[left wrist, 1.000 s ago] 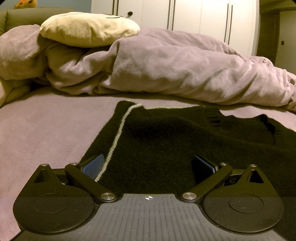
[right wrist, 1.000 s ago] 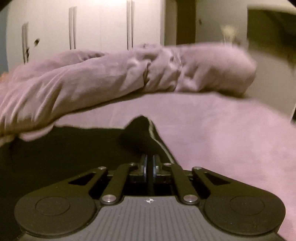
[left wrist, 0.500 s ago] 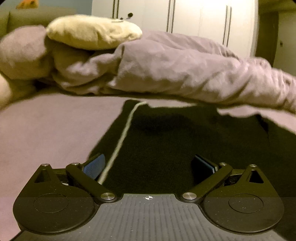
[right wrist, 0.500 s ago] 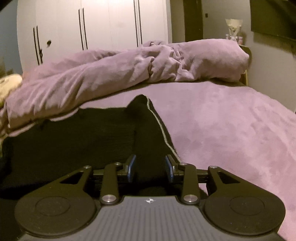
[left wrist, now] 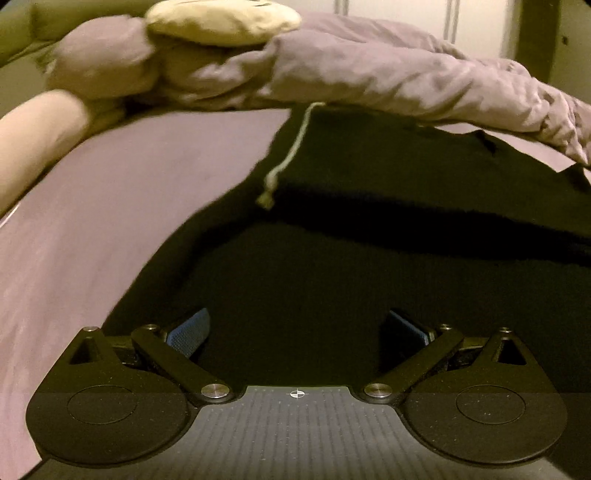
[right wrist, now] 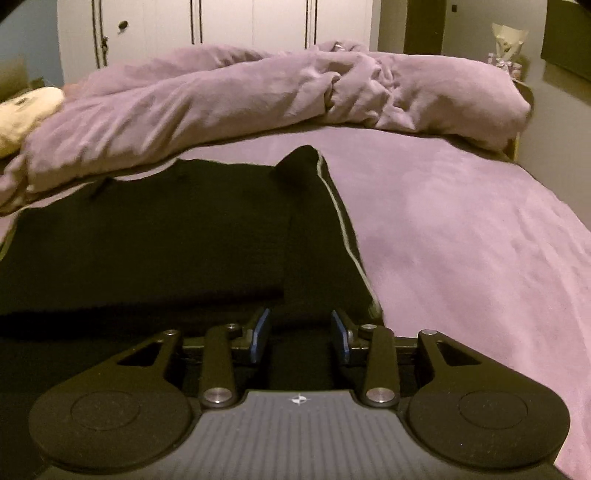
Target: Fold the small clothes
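A black knit sweater (left wrist: 369, 277) with a white trim line (left wrist: 291, 155) lies on the purple bed sheet (left wrist: 129, 203), one layer folded over another. My left gripper (left wrist: 295, 321) hovers over its near part, jaws wide open with nothing pinched. In the right wrist view the sweater (right wrist: 147, 240) lies flat, its trimmed right edge (right wrist: 343, 229) running away from me. My right gripper (right wrist: 301, 317) sits at that edge's near end with its jaws opening. Black fabric lies under the gap, but the blue pads do not press on it.
A rumpled purple duvet (right wrist: 258, 96) is heaped along the far side of the bed, with a cream pillow (left wrist: 221, 18) on it at the left. A pale bolster (left wrist: 33, 136) lies at the far left. White wardrobe doors (right wrist: 240, 22) stand behind. Bare sheet (right wrist: 461, 240) stretches to the right.
My right gripper was shut on the sweater's trimmed edge and has let it go, jaws parting. My left gripper, still open, has drawn back across the sweater, so the trim lies farther off.
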`<state>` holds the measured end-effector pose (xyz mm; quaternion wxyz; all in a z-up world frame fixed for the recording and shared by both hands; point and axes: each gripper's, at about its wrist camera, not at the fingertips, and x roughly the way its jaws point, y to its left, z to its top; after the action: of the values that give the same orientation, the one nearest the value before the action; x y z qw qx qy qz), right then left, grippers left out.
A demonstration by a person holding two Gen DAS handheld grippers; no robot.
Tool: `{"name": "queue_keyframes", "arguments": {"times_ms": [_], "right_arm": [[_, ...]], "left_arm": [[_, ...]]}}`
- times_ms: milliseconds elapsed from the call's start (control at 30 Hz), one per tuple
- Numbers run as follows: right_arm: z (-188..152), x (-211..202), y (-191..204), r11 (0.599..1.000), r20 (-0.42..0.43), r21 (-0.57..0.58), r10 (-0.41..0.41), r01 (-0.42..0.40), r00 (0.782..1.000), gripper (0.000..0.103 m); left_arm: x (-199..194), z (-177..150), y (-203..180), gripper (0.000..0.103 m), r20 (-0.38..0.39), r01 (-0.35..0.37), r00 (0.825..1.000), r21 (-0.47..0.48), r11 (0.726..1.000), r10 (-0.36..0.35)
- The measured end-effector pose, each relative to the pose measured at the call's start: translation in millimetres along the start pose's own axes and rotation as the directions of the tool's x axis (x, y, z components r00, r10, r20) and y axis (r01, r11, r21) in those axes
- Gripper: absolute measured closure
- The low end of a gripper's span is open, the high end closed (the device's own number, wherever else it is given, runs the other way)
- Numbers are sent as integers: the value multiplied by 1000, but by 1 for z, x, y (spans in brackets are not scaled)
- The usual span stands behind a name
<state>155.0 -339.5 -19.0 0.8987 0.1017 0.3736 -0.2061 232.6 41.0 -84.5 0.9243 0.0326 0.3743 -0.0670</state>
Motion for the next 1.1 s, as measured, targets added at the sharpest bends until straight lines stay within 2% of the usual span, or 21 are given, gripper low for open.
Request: {"name": "queue_keyframes", "arguments": {"times_ms": [133, 233, 367, 433, 500, 600, 700, 833, 967, 1033, 1100], "right_arm": [[-65, -61, -22, 999, -27, -12, 52, -52, 998, 61], [-110, -100, -44, 1000, -32, -6, 4, -4, 999, 58], [-148, -138, -78, 994, -39, 109, -17, 21, 999, 47], [-162, -147, -93, 989, -65, 141, -22, 31, 998, 46], [-171, -153, -103, 987, -73, 159, -16, 27, 997, 40], [-181, -159, -116, 980, -77, 200, -1, 16, 997, 39], [-175, -153, -132, 973, -69, 232, -1, 17, 998, 37], [-171, -141, -149, 948, -78, 308, 106, -77, 991, 36], [-169, -132, -160, 927, -68, 352, 159, -125, 985, 36], [-166, -127, -167, 906, -60, 397, 187, -149, 980, 36], [-161, -124, -170, 897, -45, 406, 211, -175, 976, 40]], "left_arm": [[-37, -37, -2, 0, -4, -22, 1000, 77, 997, 22], [-60, -59, 3, 0, -4, -43, 999, 98, 994, 44], [-80, -76, 34, 0, -37, -54, 998, -38, 998, 53], [-86, -81, 48, 0, -51, -81, 996, -106, 991, 76], [-91, -84, 57, 0, -79, -107, 992, -127, 986, 97], [-98, -88, 68, 0, -119, -119, 988, -143, 983, 102], [-101, -86, 83, 0, -140, -123, 985, -182, 976, 98], [-102, -81, 98, 0, -131, -96, 989, -224, 970, 68], [-96, -74, 107, 0, -122, -126, 987, -203, 971, 103], [-92, -74, 114, 0, -138, -115, 987, -206, 972, 87], [-83, -75, 121, 0, -179, -77, 983, -214, 974, 39]]}}
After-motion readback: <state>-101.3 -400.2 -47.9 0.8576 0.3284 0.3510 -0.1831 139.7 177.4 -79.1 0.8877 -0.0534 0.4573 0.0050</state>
